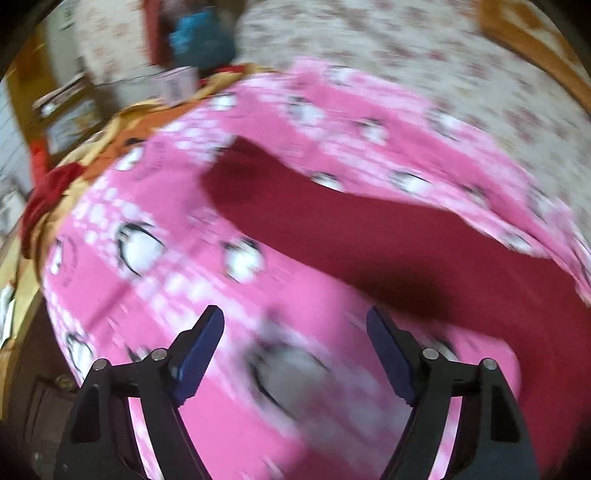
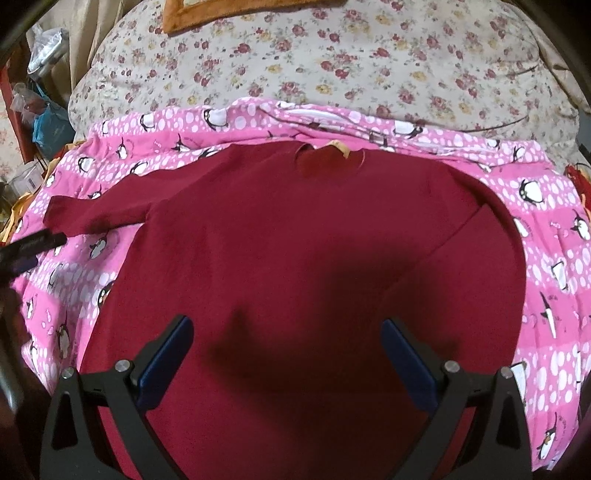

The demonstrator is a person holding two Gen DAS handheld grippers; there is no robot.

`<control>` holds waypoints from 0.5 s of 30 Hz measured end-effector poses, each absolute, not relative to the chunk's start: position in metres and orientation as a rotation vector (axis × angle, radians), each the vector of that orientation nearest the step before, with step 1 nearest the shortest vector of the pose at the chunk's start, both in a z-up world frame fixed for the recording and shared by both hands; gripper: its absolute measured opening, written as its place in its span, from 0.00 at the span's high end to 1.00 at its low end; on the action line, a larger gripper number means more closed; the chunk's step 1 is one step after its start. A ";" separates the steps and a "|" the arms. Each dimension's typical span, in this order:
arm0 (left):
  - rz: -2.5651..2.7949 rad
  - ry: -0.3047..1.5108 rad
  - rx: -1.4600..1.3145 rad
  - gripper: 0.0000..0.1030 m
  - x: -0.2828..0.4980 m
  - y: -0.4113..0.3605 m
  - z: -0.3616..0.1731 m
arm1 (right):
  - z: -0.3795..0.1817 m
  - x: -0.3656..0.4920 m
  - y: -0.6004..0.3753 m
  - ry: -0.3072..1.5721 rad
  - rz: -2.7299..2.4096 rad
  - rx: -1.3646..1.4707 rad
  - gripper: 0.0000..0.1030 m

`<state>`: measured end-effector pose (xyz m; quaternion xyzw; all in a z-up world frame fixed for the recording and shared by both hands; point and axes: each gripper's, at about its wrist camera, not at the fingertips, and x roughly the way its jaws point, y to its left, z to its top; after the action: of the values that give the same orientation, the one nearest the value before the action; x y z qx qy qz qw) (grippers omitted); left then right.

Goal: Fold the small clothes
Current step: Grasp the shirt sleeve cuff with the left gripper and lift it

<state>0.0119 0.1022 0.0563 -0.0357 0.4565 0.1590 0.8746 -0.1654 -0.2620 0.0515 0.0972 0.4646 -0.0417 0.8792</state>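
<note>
A dark red long-sleeved top (image 2: 295,229) lies flat on a pink penguin-print cloth (image 2: 554,258), with its neck at the far side. Its left sleeve (image 2: 92,214) stretches out to the left; the right sleeve lies folded in along the body. My right gripper (image 2: 287,323) hangs open above the lower body of the top, holding nothing. In the blurred left wrist view my left gripper (image 1: 295,317) is open over the pink cloth (image 1: 147,240), with the red sleeve (image 1: 266,184) ahead of it. One of its black fingers (image 2: 40,242) shows just beside the sleeve's cuff.
A floral bed cover (image 2: 369,55) spreads beyond the pink cloth. An orange-brown cloth (image 2: 184,18) lies at the far edge. Bags and clutter, among them a blue bag (image 2: 48,125), stand off the bed's left side. Yellow-orange fabric (image 1: 122,133) and a red cloth (image 1: 48,192) lie at the left.
</note>
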 end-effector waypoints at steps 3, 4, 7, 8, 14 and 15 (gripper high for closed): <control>0.410 0.967 -0.156 0.42 0.040 0.139 0.046 | 0.046 -0.164 -0.260 0.989 -0.079 0.199 0.00; 0.430 0.966 -0.172 0.43 0.046 0.148 0.043 | 0.044 -0.164 -0.259 0.995 -0.077 0.199 0.00; 0.482 0.973 -0.197 0.47 0.068 0.167 0.029 | 0.041 -0.160 -0.257 1.009 -0.072 0.198 0.00; 0.481 0.981 -0.207 0.48 0.075 0.173 0.023 | 0.040 -0.158 -0.256 1.014 -0.070 0.197 0.00; 0.464 0.973 -0.219 0.48 0.104 0.181 0.008 | 0.029 -0.149 -0.255 1.044 -0.071 0.193 0.00; 0.455 0.970 -0.207 0.52 0.108 0.179 0.008 | 0.028 -0.148 -0.254 1.047 -0.073 0.187 0.00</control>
<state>0.1078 0.1793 0.0077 -0.0982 0.4611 0.2164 0.8549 -0.1476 -0.2540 0.0282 0.0893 0.4990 -0.0346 0.8613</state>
